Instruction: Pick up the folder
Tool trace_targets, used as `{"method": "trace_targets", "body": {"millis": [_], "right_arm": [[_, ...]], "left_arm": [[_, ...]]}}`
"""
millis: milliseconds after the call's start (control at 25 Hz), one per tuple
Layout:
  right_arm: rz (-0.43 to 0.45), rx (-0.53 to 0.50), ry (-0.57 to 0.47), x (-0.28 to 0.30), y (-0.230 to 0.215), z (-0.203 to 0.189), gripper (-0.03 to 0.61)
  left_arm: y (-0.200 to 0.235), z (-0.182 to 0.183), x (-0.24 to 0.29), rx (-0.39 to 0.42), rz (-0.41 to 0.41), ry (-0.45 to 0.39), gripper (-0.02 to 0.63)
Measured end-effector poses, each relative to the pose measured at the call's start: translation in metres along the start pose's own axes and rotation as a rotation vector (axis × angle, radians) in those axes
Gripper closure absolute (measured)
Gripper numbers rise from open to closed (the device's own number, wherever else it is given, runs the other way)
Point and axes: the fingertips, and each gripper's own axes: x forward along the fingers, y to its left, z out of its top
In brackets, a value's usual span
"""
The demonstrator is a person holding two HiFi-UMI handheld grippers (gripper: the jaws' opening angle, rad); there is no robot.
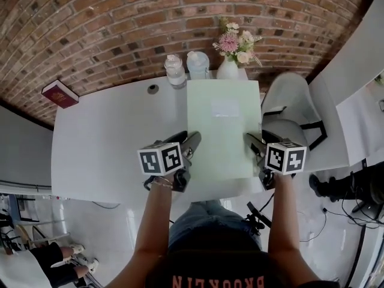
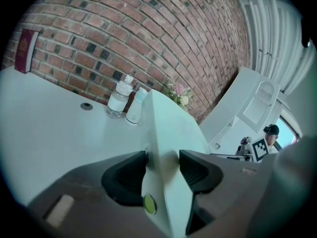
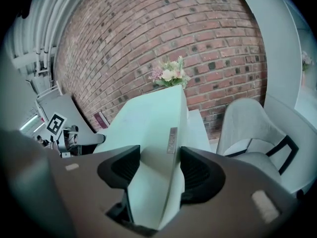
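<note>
Over the table, folder clamped in left gripper and right gripper jaws, gripped edges hidden

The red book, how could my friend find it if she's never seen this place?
Look at the brick wall behind the white table. Follow the table's back edge to its far left corner, away from the bottles and flowers. The book stands there against the bricks, the only dark red thing on the table.

pale green folder, flat, lifted off table
</note>
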Motion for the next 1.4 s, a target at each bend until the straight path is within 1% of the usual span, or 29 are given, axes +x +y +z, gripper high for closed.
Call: {"method": "trace_targets", "body": {"millis": [600,800,1040,1400], "right_arm": [[-0.008,-0.104,-0.172,-0.037,0.031,0.063,0.331],[-0.015,-0.147,-0.236,-0.046,0.043,0.085,0.331],[-0.003,-0.204,-0.360,-0.061,0.059,0.114,0.331],[0.011,-0.311,-0.553,-0.084,0.083,0.143,0.331]], "left_arm": [[-0.035,0.057,-0.031,0.112,-0.026,-0.132,0.391],[-0.044,0.079,-0.041,0.148,-0.034,-0.190,0.392],[-0.057,0.108,-0.057,0.204,-0.063,-0.299,0.391],[-0.077,0.139,-0.084,0.353,-0.098,-0.475,0.392]]}}
